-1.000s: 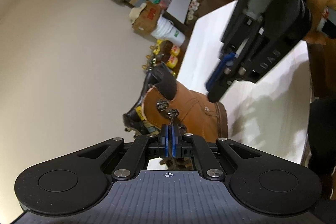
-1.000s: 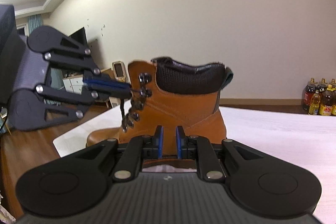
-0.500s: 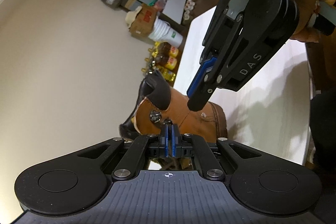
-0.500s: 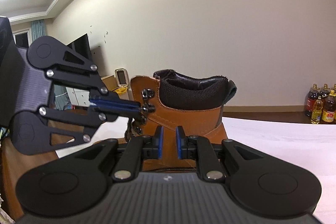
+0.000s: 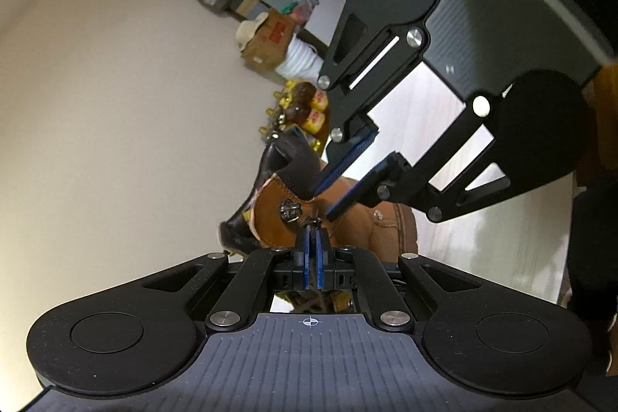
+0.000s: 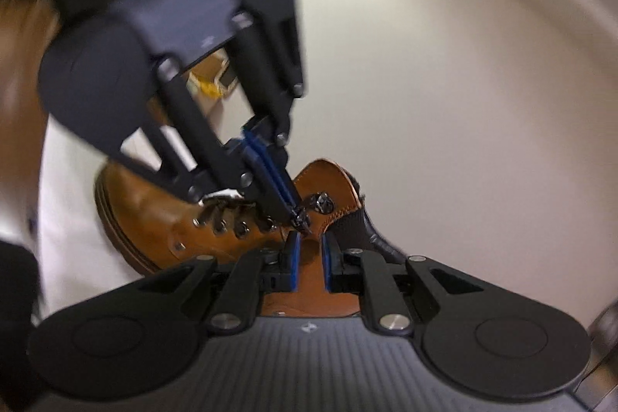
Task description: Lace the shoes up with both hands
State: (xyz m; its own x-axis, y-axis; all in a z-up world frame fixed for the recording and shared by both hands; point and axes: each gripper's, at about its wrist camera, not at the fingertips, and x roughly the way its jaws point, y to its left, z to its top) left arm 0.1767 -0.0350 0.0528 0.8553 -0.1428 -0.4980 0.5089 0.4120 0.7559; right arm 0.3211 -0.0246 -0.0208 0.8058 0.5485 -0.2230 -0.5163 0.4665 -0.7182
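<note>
The right wrist view is smeared by motion, and in both views the wide black gripper bodies cover the lower part of the tan leather lace-up boot (image 6: 162, 215) with its black padded collar; it rests on the white tabletop (image 5: 425, 126). The thin dark shoelace (image 6: 300, 217) shows only as a short stub by the upper metal lace hooks, its run through the pads hidden. The left gripper (image 5: 311, 232) has its blue pads pressed together, pinching that lace at the boot's ankle. The right gripper (image 6: 309, 250) holds its pads apart with nothing between them. Compared with half a second ago, the right gripper has swung in and rolled over, its tips now just beside the left gripper's tips
</note>
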